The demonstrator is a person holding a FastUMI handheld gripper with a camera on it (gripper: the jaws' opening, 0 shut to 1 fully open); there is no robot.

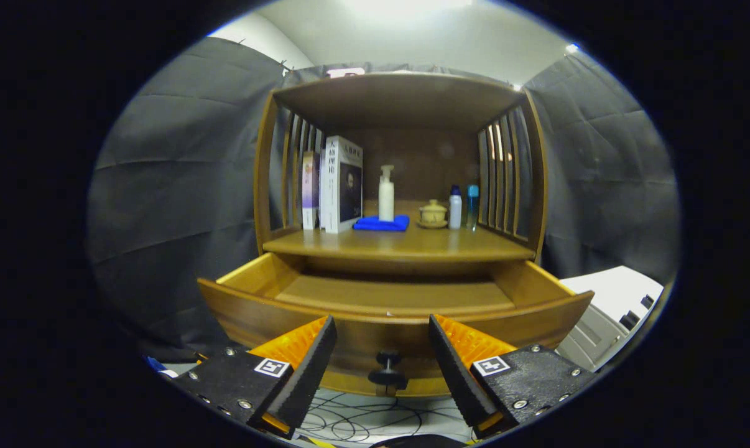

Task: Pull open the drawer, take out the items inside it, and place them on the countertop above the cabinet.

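The drawer is seen pulled out, its bare bottom exposed. The gripper hangs before its front, jaws spread wide and holding nothing, the knob between them. Up on the tabletop are seen books, a pump bottle on a blue cloth, a cup and two bottles.

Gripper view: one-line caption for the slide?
Open tongs flank the knob of the pulled-out drawer; books, blue cloth, pump bottle and lidded cup sit on the countertop above.
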